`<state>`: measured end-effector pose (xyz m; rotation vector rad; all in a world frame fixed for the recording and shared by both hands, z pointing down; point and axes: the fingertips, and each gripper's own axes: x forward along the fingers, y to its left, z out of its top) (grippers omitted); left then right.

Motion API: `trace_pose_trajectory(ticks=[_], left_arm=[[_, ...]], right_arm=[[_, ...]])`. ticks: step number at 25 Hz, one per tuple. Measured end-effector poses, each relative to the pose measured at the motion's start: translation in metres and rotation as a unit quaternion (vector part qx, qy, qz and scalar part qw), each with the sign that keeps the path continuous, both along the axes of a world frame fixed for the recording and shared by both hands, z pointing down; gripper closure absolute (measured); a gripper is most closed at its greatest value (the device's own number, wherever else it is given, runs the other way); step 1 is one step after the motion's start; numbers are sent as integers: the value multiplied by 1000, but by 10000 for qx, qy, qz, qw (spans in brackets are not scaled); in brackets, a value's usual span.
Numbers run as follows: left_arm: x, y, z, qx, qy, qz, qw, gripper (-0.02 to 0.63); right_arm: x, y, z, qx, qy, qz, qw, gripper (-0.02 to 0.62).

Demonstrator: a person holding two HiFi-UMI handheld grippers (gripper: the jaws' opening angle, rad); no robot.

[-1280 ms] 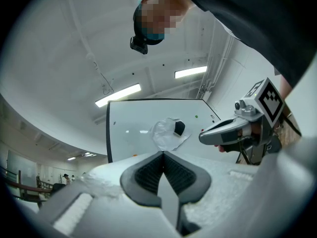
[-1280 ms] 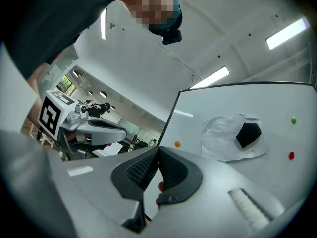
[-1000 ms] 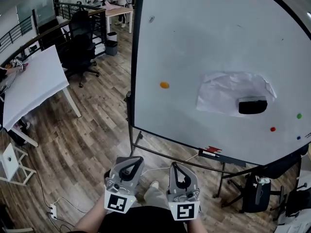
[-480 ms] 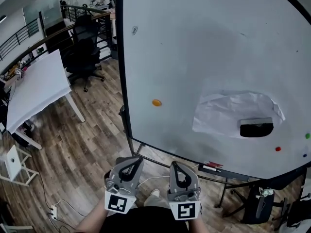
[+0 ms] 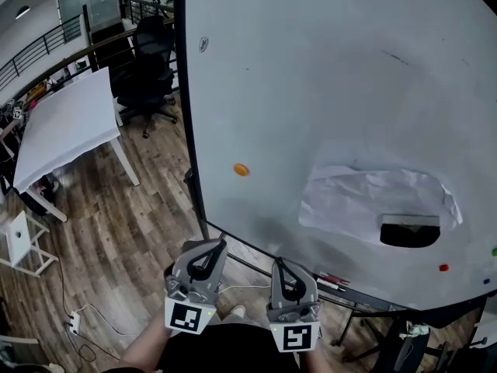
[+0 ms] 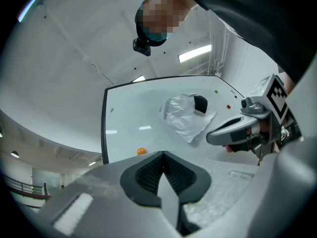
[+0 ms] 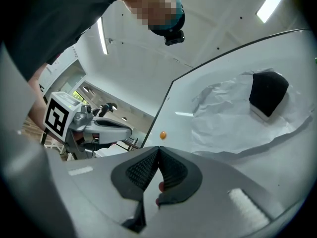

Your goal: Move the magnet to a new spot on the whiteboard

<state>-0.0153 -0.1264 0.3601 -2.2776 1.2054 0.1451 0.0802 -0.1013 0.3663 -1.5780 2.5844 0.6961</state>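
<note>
A small orange magnet (image 5: 241,169) sticks to the left part of the big whiteboard (image 5: 326,84), well ahead of both grippers. It also shows as the orange magnet (image 6: 141,151) just over my left jaws and as the orange magnet (image 7: 162,134) above my right jaws. My left gripper (image 5: 203,264) and right gripper (image 5: 291,282) hang side by side low in the head view, apart from the board. Both are shut with nothing held. The left gripper (image 6: 162,156) has its pads together, and so does the right gripper (image 7: 158,152).
A crumpled sheet of paper (image 5: 380,200) is held on the board by a black eraser (image 5: 410,231). Red (image 5: 443,267) and green (image 5: 494,251) magnets sit at the far right. A marker (image 5: 334,280) lies on the tray. A white table (image 5: 62,127), a black chair (image 5: 151,61) and floor cables (image 5: 74,321) stand left.
The head view has come nearer the board and the orange magnet has slid left and down in it. Both grippers stay low, shut and side by side.
</note>
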Motion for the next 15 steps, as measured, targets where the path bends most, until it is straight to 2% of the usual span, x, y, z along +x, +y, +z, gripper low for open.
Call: trace_pose_trajectory(ticks=[7,15], left_arm=[[4,-16,-12,145,45,-165,9997,604],[5,-50,-22,257,18,-83,9996,604]], right_arm=[[3,-7,-4,40,80,-121,9999,592],[1,-25,-8,77,184,172,9997,592]])
